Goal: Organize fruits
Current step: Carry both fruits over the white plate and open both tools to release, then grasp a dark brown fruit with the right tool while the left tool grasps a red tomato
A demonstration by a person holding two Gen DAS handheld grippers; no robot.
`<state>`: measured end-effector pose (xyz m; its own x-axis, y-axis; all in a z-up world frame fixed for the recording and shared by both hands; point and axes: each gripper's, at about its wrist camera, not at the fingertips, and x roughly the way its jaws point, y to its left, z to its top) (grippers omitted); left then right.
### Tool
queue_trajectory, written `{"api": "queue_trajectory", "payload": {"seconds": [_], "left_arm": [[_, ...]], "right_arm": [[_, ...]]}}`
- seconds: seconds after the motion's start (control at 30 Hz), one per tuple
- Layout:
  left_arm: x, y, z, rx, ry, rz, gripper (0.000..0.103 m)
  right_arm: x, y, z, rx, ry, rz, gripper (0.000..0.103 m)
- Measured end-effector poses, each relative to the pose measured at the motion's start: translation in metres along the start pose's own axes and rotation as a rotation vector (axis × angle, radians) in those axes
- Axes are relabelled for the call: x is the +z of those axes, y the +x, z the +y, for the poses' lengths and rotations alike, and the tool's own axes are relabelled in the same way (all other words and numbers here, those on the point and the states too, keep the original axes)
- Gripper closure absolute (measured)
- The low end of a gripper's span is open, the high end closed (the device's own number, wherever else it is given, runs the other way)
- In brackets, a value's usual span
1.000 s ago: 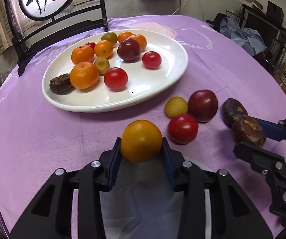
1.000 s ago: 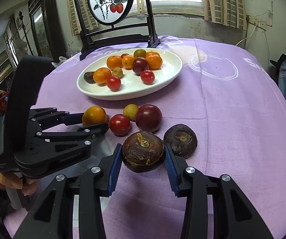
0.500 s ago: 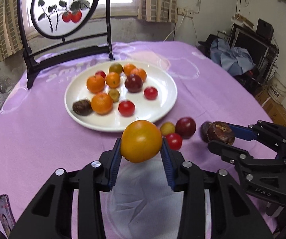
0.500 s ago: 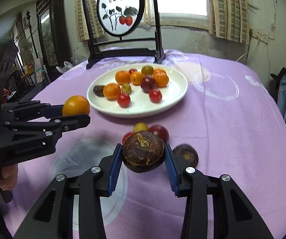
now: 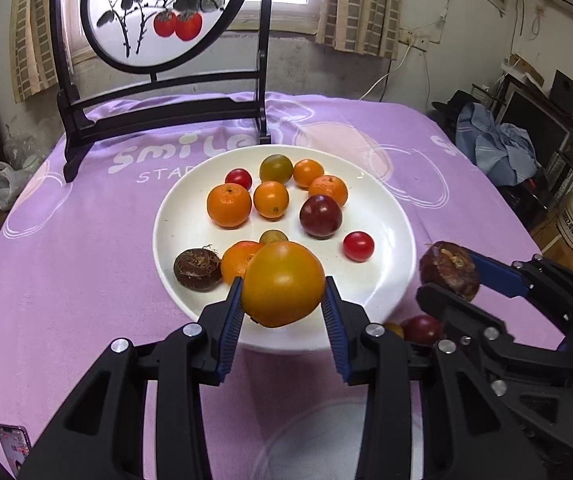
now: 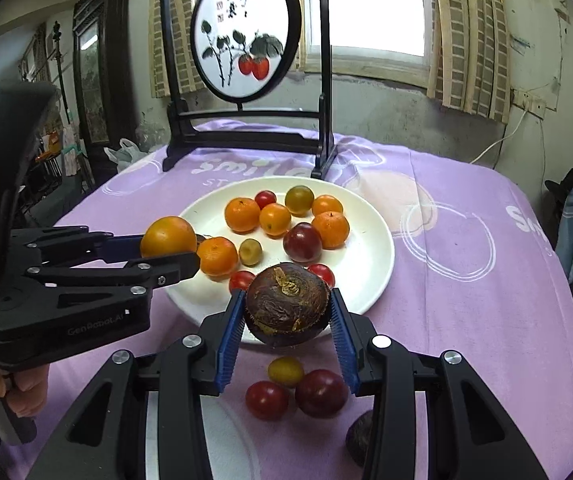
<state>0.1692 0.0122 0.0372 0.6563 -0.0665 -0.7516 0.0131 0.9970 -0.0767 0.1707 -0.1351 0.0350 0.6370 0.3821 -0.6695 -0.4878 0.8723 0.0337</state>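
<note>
My left gripper [image 5: 282, 308] is shut on an orange-yellow tomato [image 5: 282, 283] and holds it above the near rim of the white plate [image 5: 386, 276]. My right gripper [image 6: 286, 320] is shut on a dark brown water chestnut [image 6: 286, 304] and holds it above the plate's [image 6: 370, 272] near rim. The plate carries several oranges, red tomatoes, a dark plum [image 5: 320, 216] and another water chestnut [image 5: 197, 269]. On the cloth below lie a yellow tomato [image 6: 285, 371], a red tomato [image 6: 266, 400], a dark plum [image 6: 320, 393] and a water chestnut [image 6: 360, 436].
A round painted screen on a black stand [image 5: 158, 112] stands behind the plate. The table has a purple cloth [image 6: 466, 300]. A phone [image 5: 14, 446] lies at the near left edge. Clothes and shelves [image 5: 498, 148] are off to the right.
Both grippers have risen and moved forward with their fruit, from over the cloth to over the plate's near rim. The loose fruits on the cloth now lie beneath the right gripper.
</note>
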Motion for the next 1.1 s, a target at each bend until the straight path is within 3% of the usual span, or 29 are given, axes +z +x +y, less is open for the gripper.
{"api": "queue_trajectory", "payload": {"seconds": [0.3,0.33,0.37,0.43,0.47,1.1], "left_arm": [[0.010,0.035,0.006,0.029,-0.030,0.036,0.065],[0.013,0.038,0.008,0.035,-0.042,0.037,0.065],[0.015,0.039,0.010,0.039,-0.054,0.034,0.063],[0.018,0.034,0.013,0.077,-0.082,0.005,0.027],[0.018,0.029,0.013,0.097,-0.086,-0.018,0.023],[-0.028,-0.021,-0.013,0.072,-0.021,-0.023,0.021]], "right_arm": [[-0.002,0.042,0.000,-0.017,-0.003,0.069,0.059],[-0.001,0.044,0.000,-0.017,-0.005,0.070,0.058],[0.000,0.044,0.000,-0.021,-0.003,0.064,0.049],[0.000,0.040,-0.002,-0.032,0.021,0.039,0.044],[0.000,0.037,-0.003,-0.030,0.028,0.036,0.044],[-0.041,-0.027,-0.027,-0.056,0.030,0.026,0.044]]}}
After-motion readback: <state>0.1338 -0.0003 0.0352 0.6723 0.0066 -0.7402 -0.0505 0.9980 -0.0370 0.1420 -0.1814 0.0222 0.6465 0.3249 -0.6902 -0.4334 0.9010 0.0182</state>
